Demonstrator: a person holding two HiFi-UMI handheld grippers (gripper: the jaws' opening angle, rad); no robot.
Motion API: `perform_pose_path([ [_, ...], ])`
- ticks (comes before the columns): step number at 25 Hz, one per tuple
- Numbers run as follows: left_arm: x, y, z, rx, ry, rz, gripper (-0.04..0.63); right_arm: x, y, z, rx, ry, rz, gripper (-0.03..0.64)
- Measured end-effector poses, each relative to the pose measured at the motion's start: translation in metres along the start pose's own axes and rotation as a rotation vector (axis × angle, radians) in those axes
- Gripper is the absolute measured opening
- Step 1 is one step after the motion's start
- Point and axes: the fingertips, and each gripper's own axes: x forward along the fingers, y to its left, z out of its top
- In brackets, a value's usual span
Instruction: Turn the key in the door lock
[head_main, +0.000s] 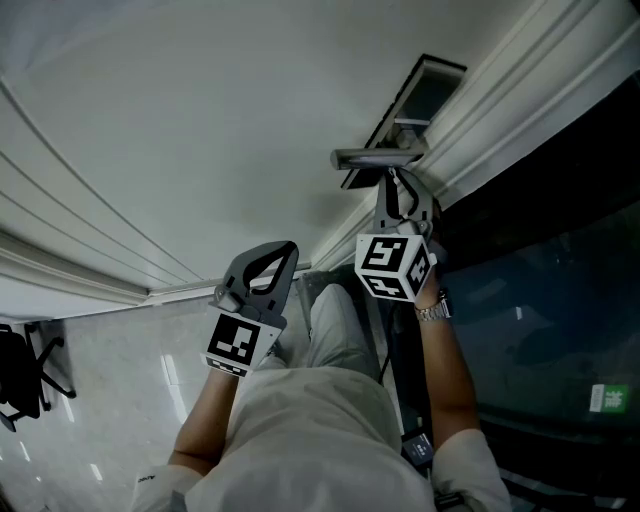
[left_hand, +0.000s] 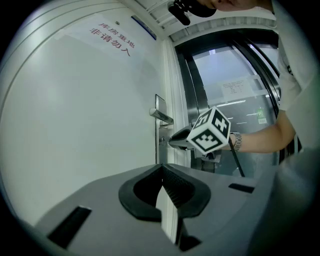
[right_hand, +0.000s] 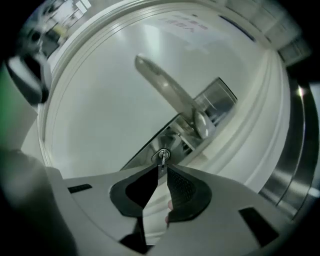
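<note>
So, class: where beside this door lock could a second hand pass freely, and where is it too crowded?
Free: the bare white door panel beyond the free end of the handle. Crowded: under the handle, where the right gripper sits at the key, close beside the door frame.

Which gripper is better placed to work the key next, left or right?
Right, most likely. The right gripper points straight at the key, with its jaws nearly together and their tips at it. The left gripper hangs well back from the door, jaws together and empty.
</note>
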Motion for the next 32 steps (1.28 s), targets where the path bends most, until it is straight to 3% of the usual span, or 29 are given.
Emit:
perform_pose_path([
  [5,-0.002,0.006,-0.005,-0.011,0.01,0.02,0.008,-0.021,-0.002,-0.001,0.877,-0.086,0.334,0.123],
  [11,0.0,0.003,-0.004,-0.015,0.004,0.018,0.008,-0.021,-0.016,-0.006,1.888,-0.166,0.706,0.127],
  [14,0.004,-0.003,-0.004,-0.003,0.005,0.001,0.008,-0.013,-0.015,-0.012,2.219,-0.182,0.795,0.127],
  [16,0.007,-0.007,-0.005,-0.006,0.01,-0.007,0.008,-0.006,-0.013,-0.018,2.305,-0.167,0.789,0.127],
  [19,0.009,-0.009,-0.005,-0.006,0.013,-0.01,0.008,0.003,-0.01,-0.018,2.339,-0.158,0.778,0.126],
  [25,0.012,-0.011,-0.006,-0.003,0.016,-0.013,0.008,0.007,-0.01,-0.005,2.289,-0.151,0.822,0.116],
  [28,0.012,-0.014,-0.008,-0.011,0.02,-0.015,0.008,0.009,-0.01,-0.006,2.277,-0.14,0.807,0.091],
  [32,0.01,-0.013,-0.007,-0.009,0.02,-0.013,0.008,0.008,-0.012,-0.004,2.17,-0.135,0.757,0.086],
])
